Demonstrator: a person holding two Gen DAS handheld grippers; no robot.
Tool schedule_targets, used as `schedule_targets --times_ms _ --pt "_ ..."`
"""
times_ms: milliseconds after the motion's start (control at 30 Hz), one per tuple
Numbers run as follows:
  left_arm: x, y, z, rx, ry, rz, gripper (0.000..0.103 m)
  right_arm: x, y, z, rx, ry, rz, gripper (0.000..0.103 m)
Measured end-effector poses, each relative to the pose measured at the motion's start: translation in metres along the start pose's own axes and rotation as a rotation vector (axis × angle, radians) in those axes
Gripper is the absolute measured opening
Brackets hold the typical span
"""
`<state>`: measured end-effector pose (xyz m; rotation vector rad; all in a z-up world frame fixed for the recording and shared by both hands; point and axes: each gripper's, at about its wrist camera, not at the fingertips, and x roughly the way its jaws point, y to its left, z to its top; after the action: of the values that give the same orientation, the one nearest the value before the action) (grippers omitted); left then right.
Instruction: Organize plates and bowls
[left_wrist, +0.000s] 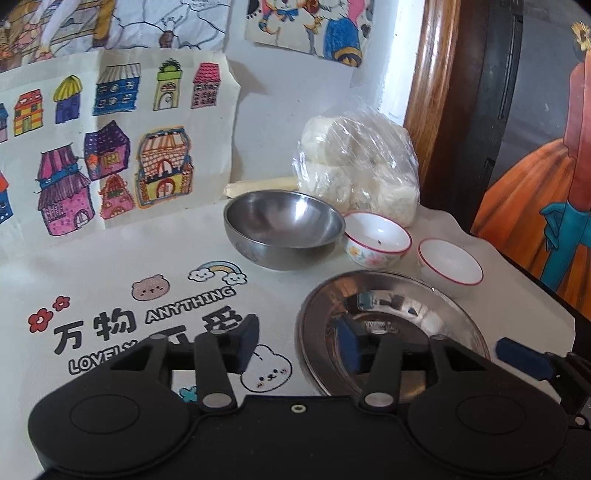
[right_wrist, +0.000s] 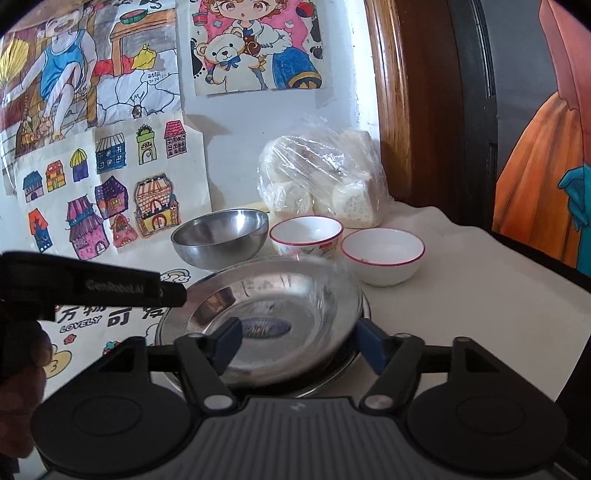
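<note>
The steel plates (right_wrist: 280, 325) are seen stacked on the counter (right_wrist: 461, 306), the rim lying between the parted jaws of both the right gripper (right_wrist: 299, 345) and the left gripper (left_wrist: 299, 345), gripped by neither.

Table (right_wrist: 461, 314) with printed cartoon cloth (left_wrist: 110, 288); on it steel bowl (left_wrist: 282, 227), floral bowl (left_wrist: 376, 238), plain white bowl (left_wrist: 448, 266), stacked steel plates (right_wrist: 258, 317), bagged buns (left_wrist: 360, 166) at back.

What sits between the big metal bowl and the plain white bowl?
The flowery bowl sits between the metal bowl and the plain white bowl. Both views show it.
</note>
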<state>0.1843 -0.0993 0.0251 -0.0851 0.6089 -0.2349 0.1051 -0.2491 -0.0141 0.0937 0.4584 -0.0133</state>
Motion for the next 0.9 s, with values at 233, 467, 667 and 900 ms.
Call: schedule_targets --times_ms 233,467,667,900 --pt "-0.011 0.014 0.007 -0.041 -0.052 0.004 0.089 -0.007 0.006 0.008 -0.045 -0.048 -0.021 0.092" --pt "-0.035 0.049 0.032 -0.102 -0.165 0.035 0.102 -0.028 0.006 0.043 -0.077 -0.175 -0.004 0.103" --pt "-0.056 0.081 0.070 -0.167 -0.243 0.073 0.102 -0.044 0.012 0.095 -0.112 -0.296 0.072 0.103" --pt "-0.019 0.094 0.108 -0.133 -0.125 0.128 0.102 -0.001 0.013 0.146 0.038 -0.137 0.165 0.103"
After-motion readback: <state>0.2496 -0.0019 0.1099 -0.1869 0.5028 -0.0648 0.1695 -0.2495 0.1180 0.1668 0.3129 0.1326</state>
